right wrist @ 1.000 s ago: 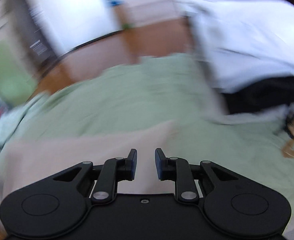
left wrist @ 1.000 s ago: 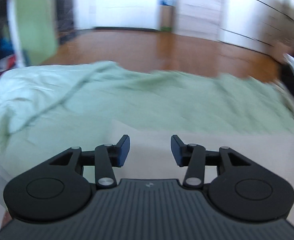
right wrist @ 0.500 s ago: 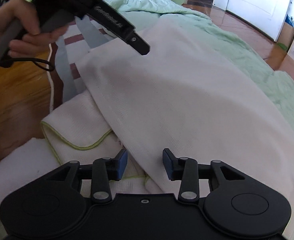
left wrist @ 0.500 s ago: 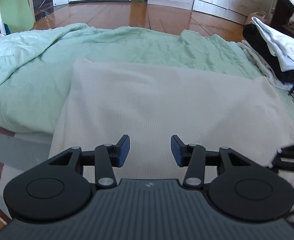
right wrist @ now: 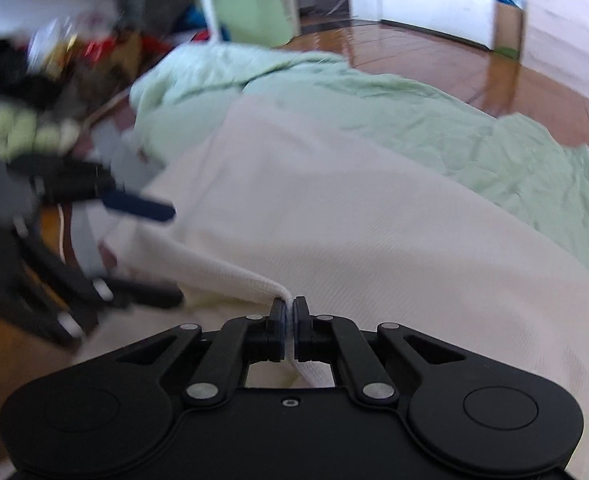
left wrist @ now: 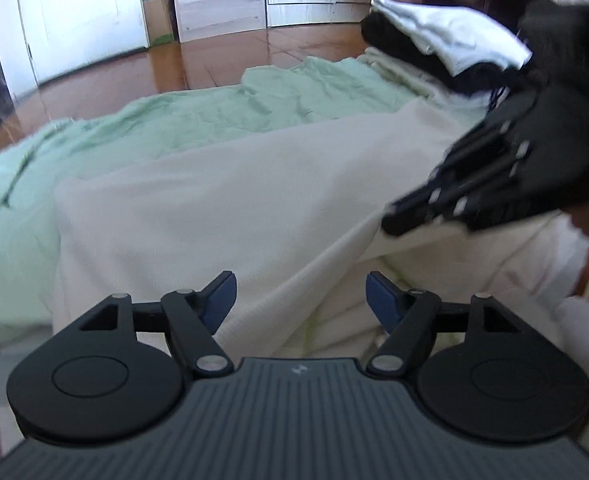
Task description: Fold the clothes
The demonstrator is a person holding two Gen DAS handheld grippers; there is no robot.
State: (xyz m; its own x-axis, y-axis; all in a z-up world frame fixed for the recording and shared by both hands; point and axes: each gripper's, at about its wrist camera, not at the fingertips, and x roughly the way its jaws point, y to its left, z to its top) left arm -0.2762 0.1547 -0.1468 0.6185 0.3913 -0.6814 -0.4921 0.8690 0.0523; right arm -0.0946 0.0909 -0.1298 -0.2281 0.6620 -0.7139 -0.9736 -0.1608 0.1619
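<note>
A: Cream knit garment lies spread over the pale green blanket
B: And the right gripper?
A: Just closed, pinching the garment's near edge. The left gripper has just opened, jaws spread above the cloth, gripping nothing

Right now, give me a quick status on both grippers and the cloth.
Right gripper shut on the cream cloth, near edge pinched. Left gripper open over the cloth, jaws just widened, nothing gripped. Green blanket beneath; nothing in the way.
</note>
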